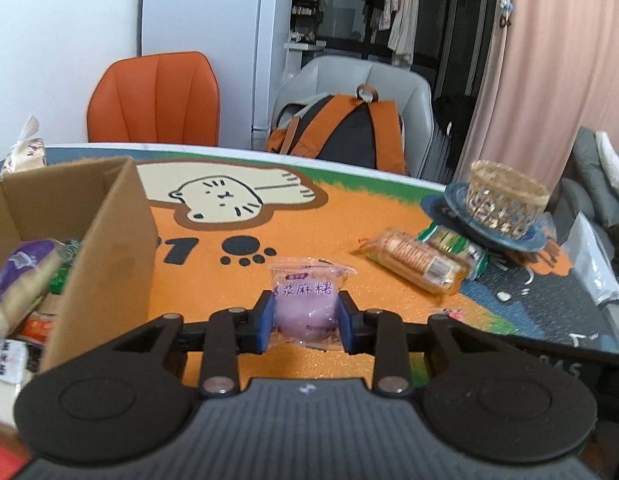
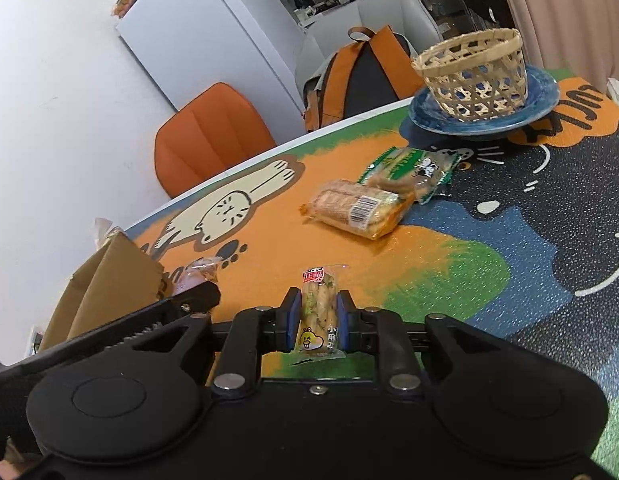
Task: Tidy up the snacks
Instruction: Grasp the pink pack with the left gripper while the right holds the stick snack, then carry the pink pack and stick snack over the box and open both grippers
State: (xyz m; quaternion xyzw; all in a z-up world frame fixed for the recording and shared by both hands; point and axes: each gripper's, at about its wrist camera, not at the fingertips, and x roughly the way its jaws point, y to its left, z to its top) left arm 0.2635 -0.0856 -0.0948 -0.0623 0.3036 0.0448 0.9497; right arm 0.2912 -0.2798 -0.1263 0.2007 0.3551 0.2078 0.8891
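Observation:
My left gripper is shut on a purple mochi packet, low over the orange mat just right of the cardboard box, which holds several snacks. My right gripper is shut on a small yellow twist-snack packet over the mat. A cracker pack and a green snack pack lie together further right; both also show in the right wrist view, the cracker pack and green pack. The left gripper and box appear at left in the right wrist view.
A woven basket stands on a blue plate at the table's far right. An orange chair and a grey chair with a backpack stand behind the table. A clear bag lies at the right edge.

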